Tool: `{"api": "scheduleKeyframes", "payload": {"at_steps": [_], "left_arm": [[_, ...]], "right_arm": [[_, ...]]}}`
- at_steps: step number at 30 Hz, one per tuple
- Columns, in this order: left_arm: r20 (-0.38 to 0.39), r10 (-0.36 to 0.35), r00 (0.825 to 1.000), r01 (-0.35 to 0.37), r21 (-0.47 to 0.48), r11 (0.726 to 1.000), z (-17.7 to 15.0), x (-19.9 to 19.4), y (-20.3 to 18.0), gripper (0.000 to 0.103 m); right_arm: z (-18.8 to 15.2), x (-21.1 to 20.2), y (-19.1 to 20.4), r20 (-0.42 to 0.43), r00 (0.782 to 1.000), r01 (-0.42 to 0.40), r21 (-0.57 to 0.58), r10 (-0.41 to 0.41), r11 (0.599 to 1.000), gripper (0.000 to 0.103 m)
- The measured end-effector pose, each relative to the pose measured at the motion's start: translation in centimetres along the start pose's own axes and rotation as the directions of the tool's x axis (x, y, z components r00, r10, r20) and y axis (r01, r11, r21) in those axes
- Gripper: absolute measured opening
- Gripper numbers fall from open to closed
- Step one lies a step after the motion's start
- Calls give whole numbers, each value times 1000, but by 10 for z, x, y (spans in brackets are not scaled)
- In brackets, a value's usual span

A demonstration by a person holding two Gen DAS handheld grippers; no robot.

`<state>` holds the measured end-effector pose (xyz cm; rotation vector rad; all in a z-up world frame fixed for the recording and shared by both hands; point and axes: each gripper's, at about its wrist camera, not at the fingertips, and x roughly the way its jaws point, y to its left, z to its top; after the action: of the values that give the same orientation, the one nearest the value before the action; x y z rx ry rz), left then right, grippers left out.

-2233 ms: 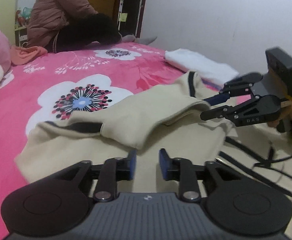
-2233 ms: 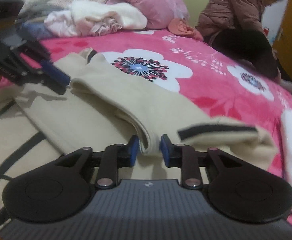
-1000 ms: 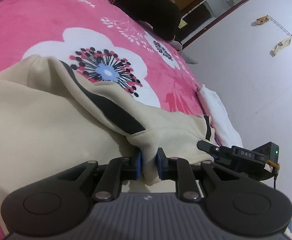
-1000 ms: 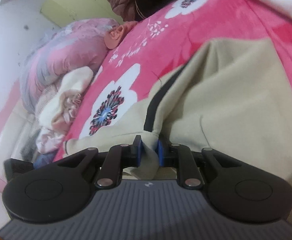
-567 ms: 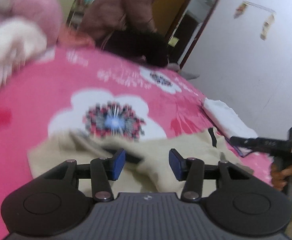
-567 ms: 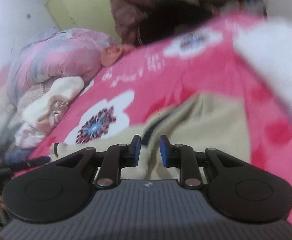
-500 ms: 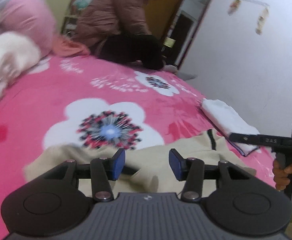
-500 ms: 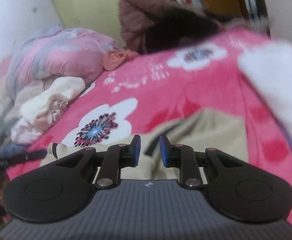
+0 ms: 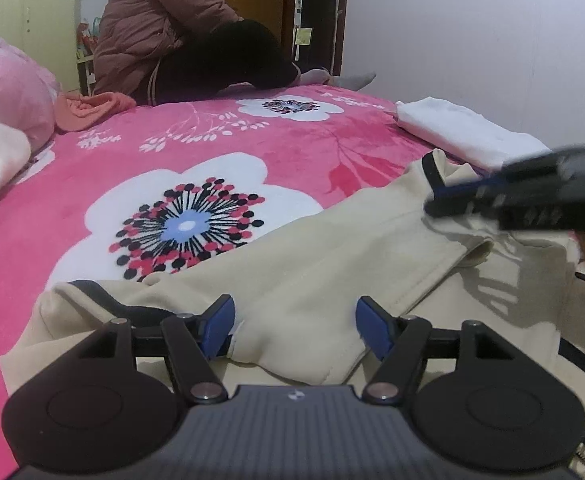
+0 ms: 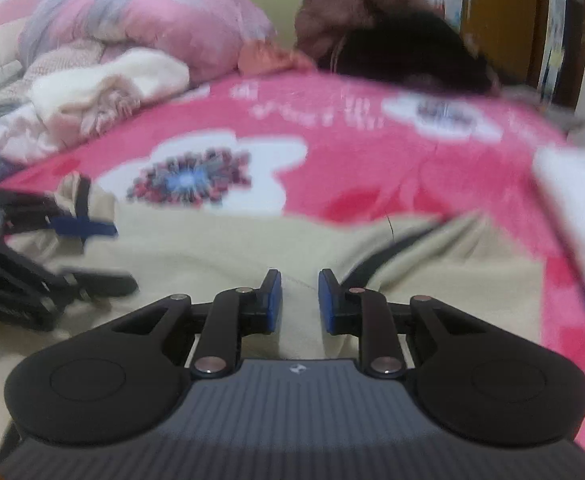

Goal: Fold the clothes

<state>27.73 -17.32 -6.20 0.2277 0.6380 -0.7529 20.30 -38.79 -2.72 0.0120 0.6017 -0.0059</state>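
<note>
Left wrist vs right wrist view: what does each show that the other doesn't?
Left wrist only: the folded white cloth in sharp detail, a yellow note by the doorway, and the right claw from the side.

Right wrist only: the bundled pink quilt with pale clothes heaped below it, and the left claw from the side.

Both: the beige garment, the pink floral blanket, and a seated person in a brown padded coat.
</note>
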Motion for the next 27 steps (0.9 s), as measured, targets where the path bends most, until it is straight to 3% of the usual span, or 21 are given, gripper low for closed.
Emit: {"api": "scheduleKeyframes", "payload": {"at_steps": [2, 14, 18, 23, 25, 27], "left_arm": [[6, -2, 1000, 2, -5, 1000, -1, -1, 1, 69], [60, -36, 998, 41, -84, 996, -11, -32, 22, 69], [84, 26, 996, -15, -120, 993, -12, -45, 26, 72], [163, 31, 986, -10, -128, 992, 3, -51, 33, 72], [158, 58, 986, -35, -143, 989, 12, -44, 40, 72], [102, 99, 990, -75, -214, 974, 15, -27, 59, 73]], "right_arm": [[5, -11, 7, 52, 999, -10, -16, 11, 1000, 20], [-30, 9, 0, 17, 999, -38, 32, 38, 999, 20], [-34, 10, -1, 17, 999, -43, 39, 42, 998, 20], [-34, 10, -2, 23, 999, -46, 44, 45, 998, 20], [-35, 10, -2, 25, 999, -48, 47, 47, 998, 20], [-35, 9, -2, 27, 998, -49, 49, 48, 998, 20]]}}
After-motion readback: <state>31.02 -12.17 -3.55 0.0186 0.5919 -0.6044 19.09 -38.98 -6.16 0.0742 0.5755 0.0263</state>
